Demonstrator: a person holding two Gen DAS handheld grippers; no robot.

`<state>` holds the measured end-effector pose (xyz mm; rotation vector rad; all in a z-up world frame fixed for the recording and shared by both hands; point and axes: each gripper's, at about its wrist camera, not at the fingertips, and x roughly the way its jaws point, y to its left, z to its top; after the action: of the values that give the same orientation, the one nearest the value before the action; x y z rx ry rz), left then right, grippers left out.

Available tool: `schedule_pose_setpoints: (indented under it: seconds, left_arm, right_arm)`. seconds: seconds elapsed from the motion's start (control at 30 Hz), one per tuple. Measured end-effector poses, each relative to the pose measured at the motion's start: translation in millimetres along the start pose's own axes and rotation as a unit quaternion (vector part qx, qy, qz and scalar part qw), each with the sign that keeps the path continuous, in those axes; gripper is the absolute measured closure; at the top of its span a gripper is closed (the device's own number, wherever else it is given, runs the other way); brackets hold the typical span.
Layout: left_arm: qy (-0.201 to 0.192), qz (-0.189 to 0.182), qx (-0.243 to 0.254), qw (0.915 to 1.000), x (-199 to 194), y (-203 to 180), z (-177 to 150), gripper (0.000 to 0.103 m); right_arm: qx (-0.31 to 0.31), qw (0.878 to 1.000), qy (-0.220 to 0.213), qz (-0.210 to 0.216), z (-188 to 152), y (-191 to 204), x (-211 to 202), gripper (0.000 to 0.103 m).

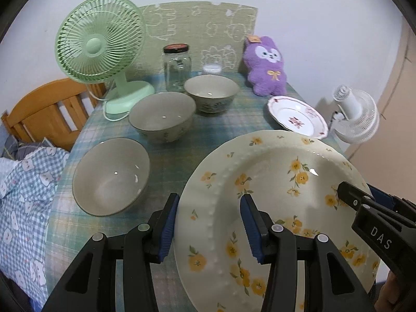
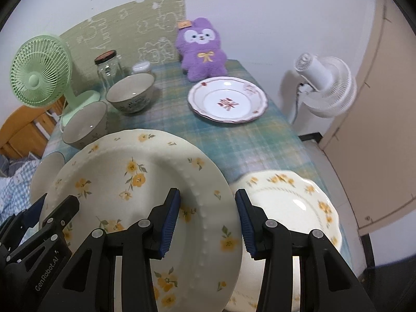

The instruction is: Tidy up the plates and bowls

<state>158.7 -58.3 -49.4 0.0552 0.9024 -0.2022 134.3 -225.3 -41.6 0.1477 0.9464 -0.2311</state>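
Cream plate (image 1: 273, 182) with yellow flowers is lifted above the checked tablecloth (image 1: 208, 130), the left gripper (image 1: 210, 223) clamped on its left rim and the right gripper (image 2: 208, 218) clamped on its right rim. Three grey bowls (image 1: 162, 115) sit far left; a red-patterned plate (image 2: 227, 98) lies far right.

A green fan (image 1: 100, 46), a jar (image 1: 177, 67) and a purple plush (image 1: 267, 65) stand at the bench's (image 1: 221, 127) back; a white fan (image 2: 325, 85) stands beside it.
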Motion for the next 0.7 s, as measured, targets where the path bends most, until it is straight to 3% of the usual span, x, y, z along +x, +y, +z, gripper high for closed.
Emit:
schedule_pose_setpoints:
  seconds: [0.33, 0.7]
  left_arm:
    - [0.008, -0.011, 0.024, 0.9996, -3.4, -30.5, -18.7, 0.055]
    - [0.019, 0.020, 0.000, 0.9996, 3.8, -75.3, -32.4, 0.055]
  right_arm:
    - [0.023, 1.000, 0.007, -0.012, -23.2, -32.0, -8.3, 0.056]
    - [0.000, 1.000, 0.024, 0.015, -28.6, -79.2, 8.7, 0.056]
